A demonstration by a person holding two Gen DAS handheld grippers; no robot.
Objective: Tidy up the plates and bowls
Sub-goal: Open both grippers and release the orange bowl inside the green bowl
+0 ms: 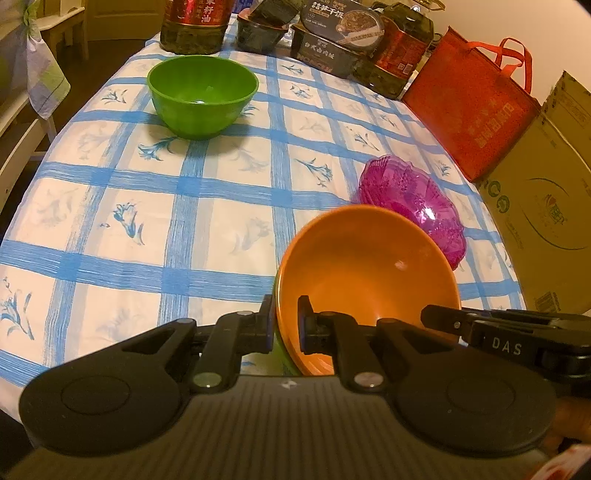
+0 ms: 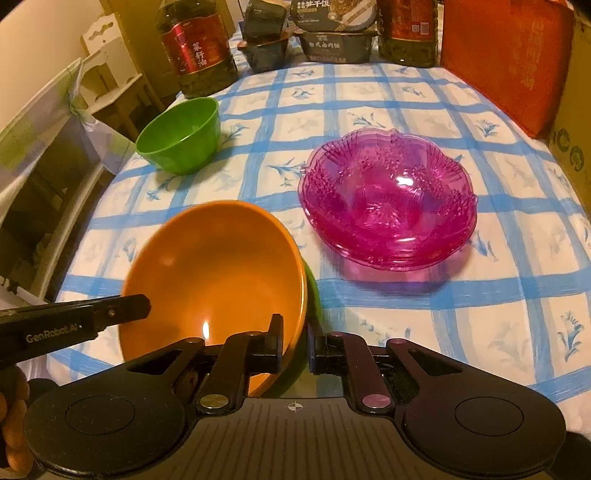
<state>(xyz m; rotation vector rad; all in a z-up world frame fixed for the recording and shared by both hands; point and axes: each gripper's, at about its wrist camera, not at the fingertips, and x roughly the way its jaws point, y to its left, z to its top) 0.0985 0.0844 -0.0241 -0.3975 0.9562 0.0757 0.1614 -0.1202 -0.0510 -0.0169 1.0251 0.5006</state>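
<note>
An orange bowl (image 1: 369,273) (image 2: 218,273) is tilted above the blue-checked tablecloth (image 1: 184,229), with a green edge just under it (image 2: 313,295). My left gripper (image 1: 286,325) is shut on the bowl's left rim. My right gripper (image 2: 295,343) is shut on its right rim; it also shows in the left wrist view (image 1: 443,319). A stack of purple glass plates (image 2: 388,199) (image 1: 417,206) lies to the right of the bowl. A green bowl (image 1: 202,94) (image 2: 179,136) stands upright at the far left.
Oil bottles (image 2: 195,48) and dark food boxes (image 2: 332,33) line the table's far edge. A red bag (image 1: 469,110) and a cardboard box (image 1: 546,206) stand on the right. A chair (image 2: 55,166) is off the left edge.
</note>
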